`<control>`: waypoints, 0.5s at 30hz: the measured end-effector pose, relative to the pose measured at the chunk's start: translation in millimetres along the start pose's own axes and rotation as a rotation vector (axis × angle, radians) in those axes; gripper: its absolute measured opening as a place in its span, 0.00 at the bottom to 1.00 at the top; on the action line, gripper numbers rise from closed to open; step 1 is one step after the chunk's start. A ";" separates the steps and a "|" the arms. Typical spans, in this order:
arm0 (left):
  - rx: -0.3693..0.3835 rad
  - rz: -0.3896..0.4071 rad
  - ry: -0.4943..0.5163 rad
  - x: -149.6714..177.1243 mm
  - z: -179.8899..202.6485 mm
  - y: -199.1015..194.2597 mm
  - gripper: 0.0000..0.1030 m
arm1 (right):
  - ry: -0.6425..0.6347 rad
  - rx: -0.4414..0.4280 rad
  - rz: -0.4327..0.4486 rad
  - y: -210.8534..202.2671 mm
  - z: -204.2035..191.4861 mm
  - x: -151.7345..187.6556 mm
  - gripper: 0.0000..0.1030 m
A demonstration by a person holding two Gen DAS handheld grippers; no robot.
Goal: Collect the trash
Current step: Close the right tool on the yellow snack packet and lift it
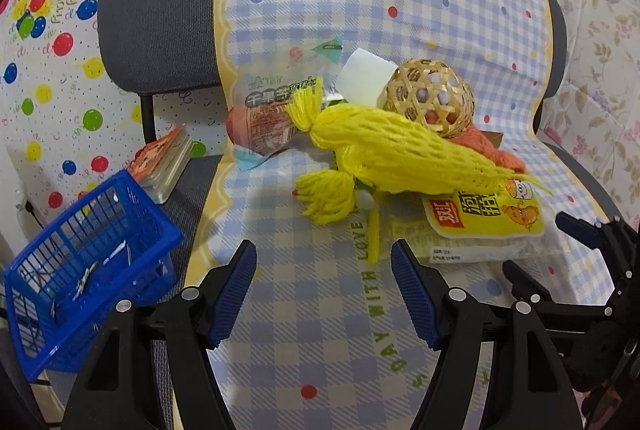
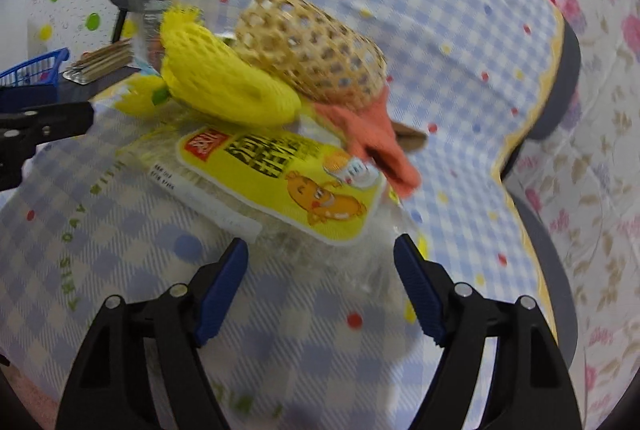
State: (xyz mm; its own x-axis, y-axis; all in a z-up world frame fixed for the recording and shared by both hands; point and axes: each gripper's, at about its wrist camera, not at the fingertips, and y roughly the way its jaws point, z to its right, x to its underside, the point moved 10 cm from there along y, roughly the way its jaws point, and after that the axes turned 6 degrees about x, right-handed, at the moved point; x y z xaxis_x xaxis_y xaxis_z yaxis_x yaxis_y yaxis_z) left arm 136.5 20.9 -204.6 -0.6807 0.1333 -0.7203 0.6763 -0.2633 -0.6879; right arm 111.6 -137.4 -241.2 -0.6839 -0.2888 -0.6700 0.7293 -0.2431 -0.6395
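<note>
On checked cloth (image 1: 320, 310), crinkly yellow wrapper (image 2: 280, 185) lies before both tongs, spread apart.

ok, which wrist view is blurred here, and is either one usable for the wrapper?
Right wrist: motion blur smears the woven ball and yellow wrapper. Left wrist: sharp, wrapper print legible, fisheye bending at the edges.

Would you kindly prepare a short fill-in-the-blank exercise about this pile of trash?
1. The basket at the left is ____ in colour.
2. The yellow foam net lies against a woven ____ ball.
3. The right tool points at a yellow snack ____, and its jaws are open.
4. The left tool holds ____.

Missing words: blue; bamboo; wrapper; nothing
</note>
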 end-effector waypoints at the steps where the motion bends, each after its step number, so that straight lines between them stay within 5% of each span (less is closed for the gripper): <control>1: -0.006 -0.001 0.005 -2.4 -1.5 2.3 0.68 | -0.012 0.004 0.007 0.9 -1.3 -3.2 0.67; 8: -0.024 0.011 0.002 -13.7 -7.1 -3.6 0.68 | 0.013 -0.029 0.041 -12.1 6.3 -23.1 0.24; 15: -0.022 0.037 0.006 -26.1 -4.2 -21.3 0.68 | 0.282 -0.151 0.035 -56.5 62.9 -32.5 0.12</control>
State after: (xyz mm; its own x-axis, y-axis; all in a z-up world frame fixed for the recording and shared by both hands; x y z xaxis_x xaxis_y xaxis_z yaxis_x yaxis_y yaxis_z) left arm 141.0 27.0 -171.5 -0.6537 0.1293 -0.7456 0.7068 -0.2475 -0.6627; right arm 94.0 -172.5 -159.6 -0.6530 -0.0210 -0.7571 0.7553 -0.0917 -0.6489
